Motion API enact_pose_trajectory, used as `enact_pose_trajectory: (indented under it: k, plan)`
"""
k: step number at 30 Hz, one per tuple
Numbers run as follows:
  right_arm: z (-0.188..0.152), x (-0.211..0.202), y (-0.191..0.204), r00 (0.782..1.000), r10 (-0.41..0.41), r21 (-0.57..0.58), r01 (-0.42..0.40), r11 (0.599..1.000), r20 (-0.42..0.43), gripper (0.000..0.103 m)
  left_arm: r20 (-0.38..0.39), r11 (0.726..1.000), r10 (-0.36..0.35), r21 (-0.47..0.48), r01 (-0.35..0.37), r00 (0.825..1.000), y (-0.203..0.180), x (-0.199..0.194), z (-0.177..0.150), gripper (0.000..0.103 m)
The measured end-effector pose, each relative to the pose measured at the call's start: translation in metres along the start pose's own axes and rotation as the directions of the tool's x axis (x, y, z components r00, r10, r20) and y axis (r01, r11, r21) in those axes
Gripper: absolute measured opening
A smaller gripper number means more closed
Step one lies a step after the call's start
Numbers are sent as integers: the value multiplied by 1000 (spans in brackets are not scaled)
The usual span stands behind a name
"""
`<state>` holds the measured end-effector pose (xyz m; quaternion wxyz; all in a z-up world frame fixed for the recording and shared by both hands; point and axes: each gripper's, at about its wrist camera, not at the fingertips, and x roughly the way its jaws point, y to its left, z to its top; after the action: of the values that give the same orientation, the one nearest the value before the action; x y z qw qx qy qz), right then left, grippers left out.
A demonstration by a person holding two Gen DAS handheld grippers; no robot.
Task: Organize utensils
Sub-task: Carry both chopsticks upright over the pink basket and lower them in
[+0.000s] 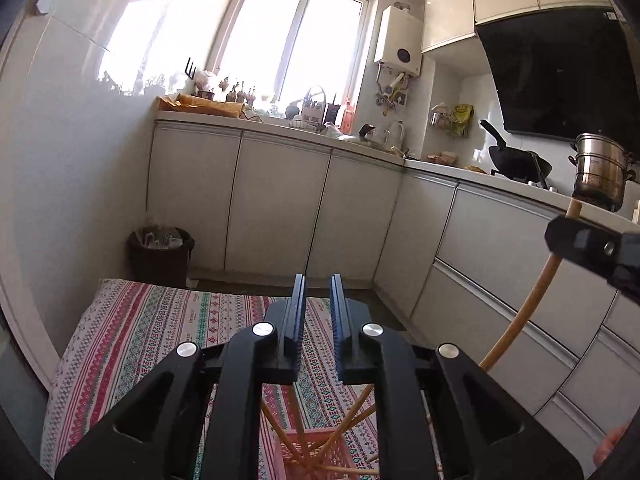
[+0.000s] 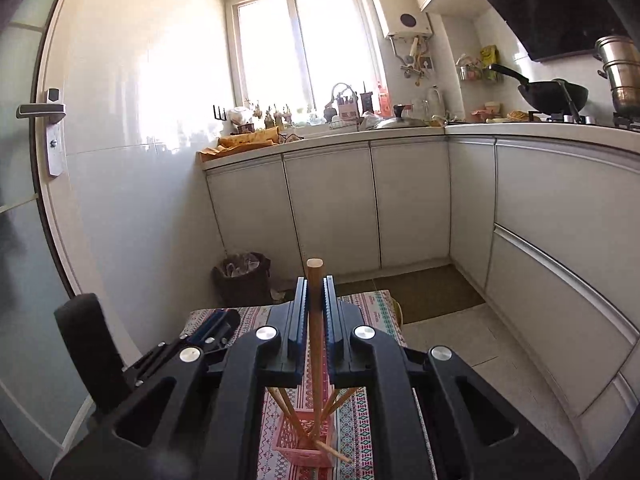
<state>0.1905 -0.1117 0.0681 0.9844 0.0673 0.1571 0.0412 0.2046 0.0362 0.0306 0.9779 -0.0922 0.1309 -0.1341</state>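
Right wrist view: the right gripper [image 2: 316,300] is clamped on a wooden utensil handle [image 2: 315,280] standing upright between its pads, directly above the pink basket [image 2: 304,446] of chopsticks [image 2: 289,408] on the patterned cloth [image 2: 356,420], with bare floor to the right before the cabinet fronts [image 2: 560,240] and the door edge close on the left. Left wrist view shows what that one hides: the left gripper [image 1: 318,304] carries nothing, its jaws a narrow gap apart, over the same basket [image 1: 320,452], and the held handle [image 1: 524,304] curves long below the right gripper [image 1: 560,236] beside it.
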Motion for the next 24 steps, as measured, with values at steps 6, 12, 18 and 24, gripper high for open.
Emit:
enact_pose_trajectory:
  k: [6,12,18,24]
  plan:
    - [-10,19,-1,1000,12,12,-12,1000,-4,8,50,999,43,-11,-43,998,8,-14,18,12]
    - [-25,41,2,1000,18,18,-17,1000,-20,8,67,996,87,-16,-86,994,19,-17,19,14]
    - [-42,68,3,998,19,37,-16,999,-66,8,48,993,117,-38,-115,992,33,-16,13,16]
    - [-44,69,8,997,-8,16,9,1000,-82,10,48,991,129,-52,-127,990,40,-22,12,23]
